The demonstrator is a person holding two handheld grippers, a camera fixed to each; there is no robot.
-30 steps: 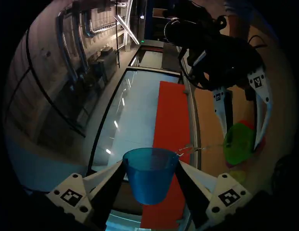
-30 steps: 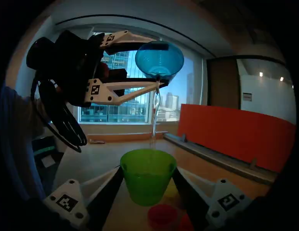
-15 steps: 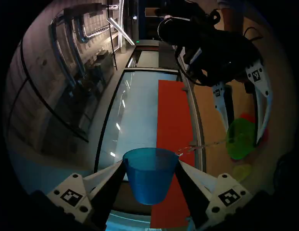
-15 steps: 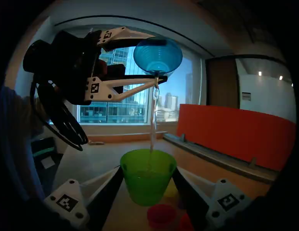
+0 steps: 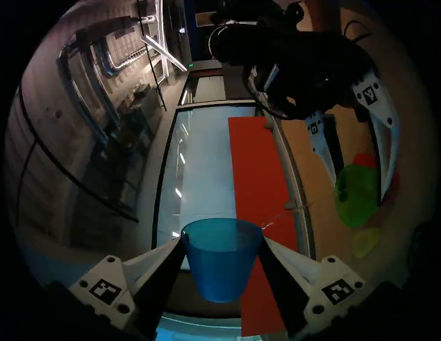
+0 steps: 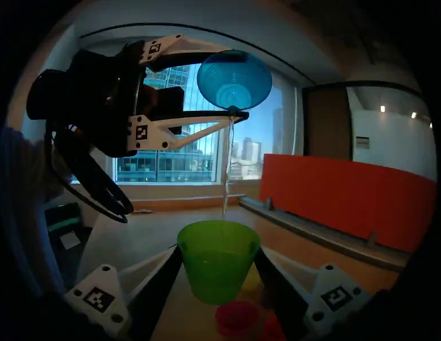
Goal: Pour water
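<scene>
Water (image 6: 227, 170) trickles from the translucent blue plastic cup (image 5: 221, 267), clamped between the left gripper (image 5: 221, 244) fingers, into the translucent green plastic cup (image 6: 218, 270) clamped between the right gripper (image 6: 219, 250) fingers.

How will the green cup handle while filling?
The green cup looks thin, translucent plastic: probably light, squeezable. With water streaming in, it likely grows heavier and may slosh if the right hand-held gripper tilts.

Tipped blue cup (image 6: 234, 79) trickles water (image 6: 227, 170) into upright green cup (image 6: 219, 258).
</scene>
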